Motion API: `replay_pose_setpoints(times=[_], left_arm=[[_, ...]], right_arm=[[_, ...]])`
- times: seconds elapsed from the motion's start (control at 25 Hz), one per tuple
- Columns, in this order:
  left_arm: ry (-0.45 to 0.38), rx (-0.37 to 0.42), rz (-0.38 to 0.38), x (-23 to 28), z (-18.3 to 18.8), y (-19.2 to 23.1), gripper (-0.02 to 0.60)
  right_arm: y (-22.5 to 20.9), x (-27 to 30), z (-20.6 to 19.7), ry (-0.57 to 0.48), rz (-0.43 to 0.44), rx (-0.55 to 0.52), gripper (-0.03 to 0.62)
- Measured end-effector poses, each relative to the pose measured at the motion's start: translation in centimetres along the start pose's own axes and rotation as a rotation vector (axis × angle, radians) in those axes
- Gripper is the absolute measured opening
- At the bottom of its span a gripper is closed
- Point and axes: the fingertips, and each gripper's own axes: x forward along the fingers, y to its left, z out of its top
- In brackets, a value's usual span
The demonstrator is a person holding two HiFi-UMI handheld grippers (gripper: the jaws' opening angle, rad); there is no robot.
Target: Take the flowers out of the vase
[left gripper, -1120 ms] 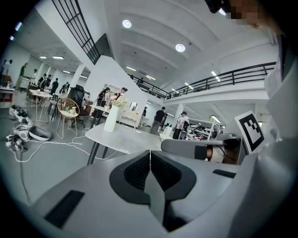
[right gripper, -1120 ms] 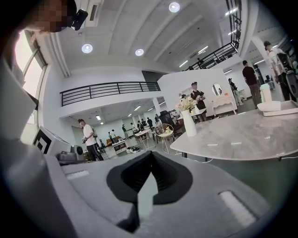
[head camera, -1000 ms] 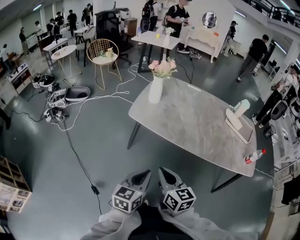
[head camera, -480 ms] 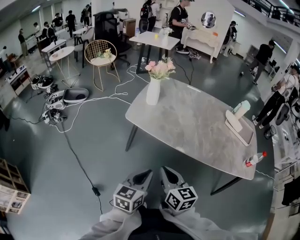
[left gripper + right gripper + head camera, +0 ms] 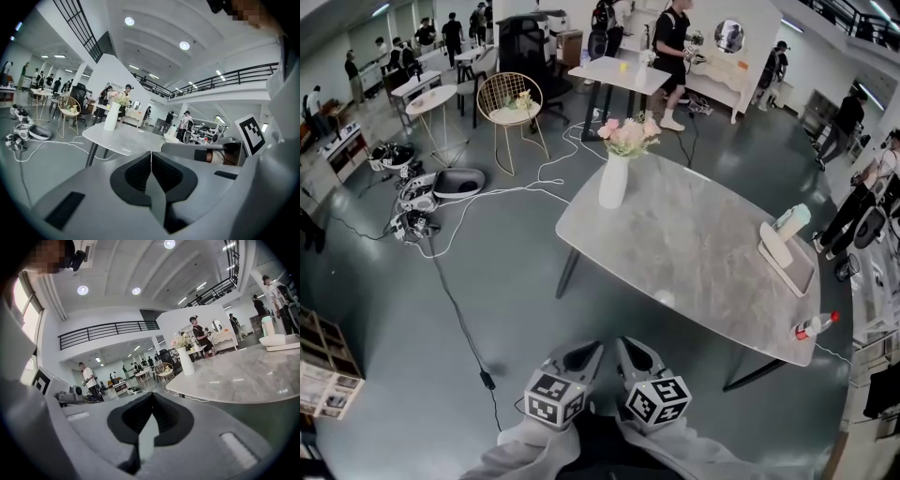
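A white vase point(image 5: 612, 180) with pink and white flowers point(image 5: 628, 136) stands upright at the far left end of the grey marble table point(image 5: 694, 253). Both grippers are held close to the body, well short of the table's near edge. The left gripper point(image 5: 581, 356) and the right gripper point(image 5: 636, 353) sit side by side, jaws shut and empty. In the left gripper view the vase point(image 5: 111, 117) shows far ahead past the shut left gripper point(image 5: 151, 157). The right gripper view shows the vase point(image 5: 187, 361) and flowers point(image 5: 182, 341) beyond the shut right gripper point(image 5: 152, 399).
A white tray point(image 5: 787, 253) with a pale bottle lies at the table's right end, and a red-capped bottle point(image 5: 816, 325) near its front right corner. A gold wire chair point(image 5: 508, 108), floor cables point(image 5: 459, 319) and gear lie to the left. People stand at the back.
The grippers stay shut, side by side, low in the head view. The view has shifted a little, and a person in black at the back has walked right.
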Motion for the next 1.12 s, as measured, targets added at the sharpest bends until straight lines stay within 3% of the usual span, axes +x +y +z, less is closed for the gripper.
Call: replay_pose_setpoints(times=[0.6, 1.12], left_arm=[[0.012, 0.001, -0.036, 5.0, 2.6, 2.6, 0.009], [0.007, 0.007, -0.035, 12.2, 8.7, 9.9, 0.009]], right_arm=[[-4.2, 3.9, 2.7, -0.021, -0.058, 0.016, 0.0], [-8.9, 13.3, 7.5, -0.026, -0.071, 0.022, 0.0]])
